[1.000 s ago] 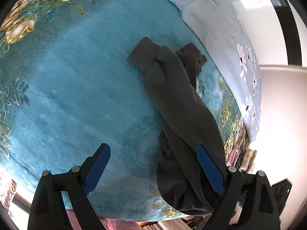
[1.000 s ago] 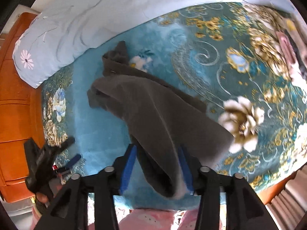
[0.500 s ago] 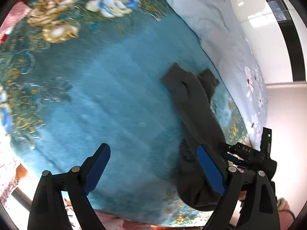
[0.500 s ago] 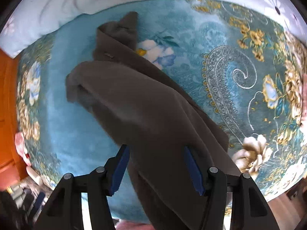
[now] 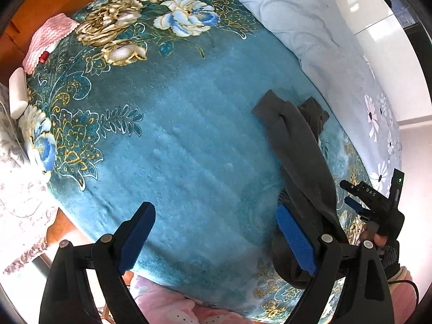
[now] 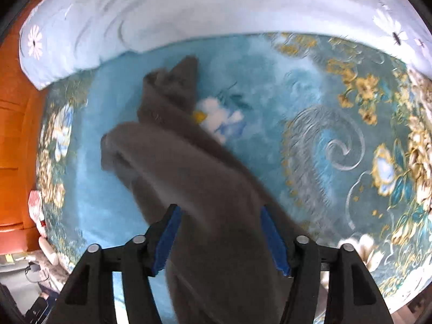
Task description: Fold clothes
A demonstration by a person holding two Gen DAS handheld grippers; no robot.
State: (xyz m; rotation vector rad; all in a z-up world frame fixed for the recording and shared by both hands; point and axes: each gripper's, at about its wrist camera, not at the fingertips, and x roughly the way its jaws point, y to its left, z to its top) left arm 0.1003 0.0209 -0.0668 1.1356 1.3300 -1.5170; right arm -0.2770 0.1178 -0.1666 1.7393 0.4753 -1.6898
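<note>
A dark grey garment (image 5: 297, 148) lies crumpled in a long strip on the teal flowered blanket (image 5: 175, 148), its near end drooping over the bed's edge. My left gripper (image 5: 214, 213) hovers open above bare blanket to the garment's left, with nothing between its blue pads. In the right wrist view the garment (image 6: 189, 167) runs down between the fingers of my right gripper (image 6: 219, 212), whose jaws are opening; the pads stand apart from the cloth. The right gripper (image 5: 370, 202), held in a hand, also shows at the right edge of the left wrist view.
A pale blue quilt with daisies (image 6: 189, 13) is bunched along the far side of the bed. A pink towel (image 5: 48, 40) lies at one corner. Orange wooden furniture (image 6: 13, 135) stands beside the bed. Pink fabric (image 5: 175, 307) shows at the near edge.
The left gripper rose and swung left, so more blanket shows and the right gripper came into its view. The right gripper dropped closer to the garment and its jaws widened.
</note>
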